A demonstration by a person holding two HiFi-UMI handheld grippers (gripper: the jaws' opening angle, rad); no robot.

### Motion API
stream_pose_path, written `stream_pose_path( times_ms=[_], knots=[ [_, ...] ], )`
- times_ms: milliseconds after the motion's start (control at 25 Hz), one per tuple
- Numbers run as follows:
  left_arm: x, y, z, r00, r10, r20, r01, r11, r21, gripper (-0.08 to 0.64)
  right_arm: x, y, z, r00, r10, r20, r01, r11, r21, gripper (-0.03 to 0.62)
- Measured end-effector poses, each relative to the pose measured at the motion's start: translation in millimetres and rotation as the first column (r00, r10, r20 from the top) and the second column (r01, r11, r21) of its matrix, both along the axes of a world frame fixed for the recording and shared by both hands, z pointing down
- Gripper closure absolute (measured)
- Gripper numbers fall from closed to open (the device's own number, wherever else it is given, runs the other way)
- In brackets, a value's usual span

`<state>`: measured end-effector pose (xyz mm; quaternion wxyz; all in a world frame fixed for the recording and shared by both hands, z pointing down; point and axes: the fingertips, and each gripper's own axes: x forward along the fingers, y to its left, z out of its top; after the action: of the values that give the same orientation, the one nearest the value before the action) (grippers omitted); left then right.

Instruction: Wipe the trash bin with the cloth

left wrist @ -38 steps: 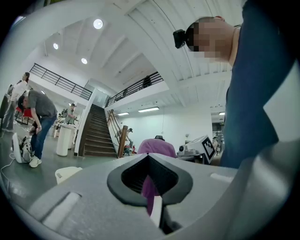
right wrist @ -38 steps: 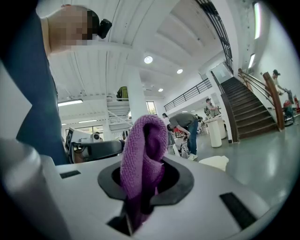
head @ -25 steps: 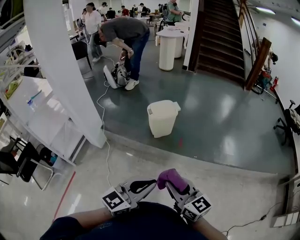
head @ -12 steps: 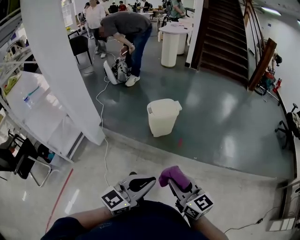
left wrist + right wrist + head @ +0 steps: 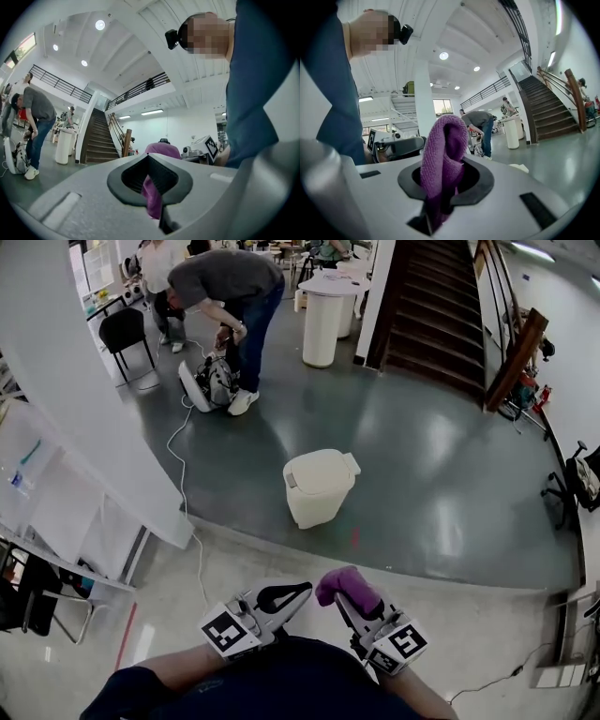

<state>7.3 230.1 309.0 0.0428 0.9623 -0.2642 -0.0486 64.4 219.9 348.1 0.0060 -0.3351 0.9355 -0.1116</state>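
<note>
The cream trash bin (image 5: 319, 487) with a closed lid stands on the dark floor, well ahead of both grippers; a corner of the bin (image 5: 518, 168) also shows in the right gripper view. My right gripper (image 5: 337, 600) is held close to my body and is shut on a purple cloth (image 5: 346, 586), which sticks up from between its jaws (image 5: 443, 150). Beside it, my left gripper (image 5: 300, 590) is shut with nothing held. The left gripper view looks past the shut jaws to the purple cloth (image 5: 161, 150) behind them.
A person (image 5: 225, 292) bends over a bag at the far left. A white pillar (image 5: 75, 399) and shelving stand on the left, and a cable (image 5: 183, 493) trails across the floor. A raised floor edge (image 5: 394, 568) lies between me and the bin. Stairs (image 5: 431, 306) rise behind, an office chair (image 5: 574, 479) sits right.
The view has advanced: the bin and the floor edge sit nearer and slightly left. Both grippers stay in the same pose, the cloth still held.
</note>
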Motion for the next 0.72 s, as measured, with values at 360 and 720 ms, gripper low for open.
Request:
stream_pose_path(
  times_ms=[360, 720],
  knots=[
    [-68, -110, 0, 0.998, 0.062, 0.012, -0.062, 0.998, -0.026, 0.555, -66, -110, -9, 0.998, 0.059, 0.001, -0.059, 0.998, -0.019, 0.512],
    [-73, -168, 10, 0.999, 0.05, 0.007, -0.049, 0.998, -0.049, 0.555, -72, -165, 9, 0.999, 0.045, -0.008, -0.045, 0.997, -0.067, 0.512]
  ],
)
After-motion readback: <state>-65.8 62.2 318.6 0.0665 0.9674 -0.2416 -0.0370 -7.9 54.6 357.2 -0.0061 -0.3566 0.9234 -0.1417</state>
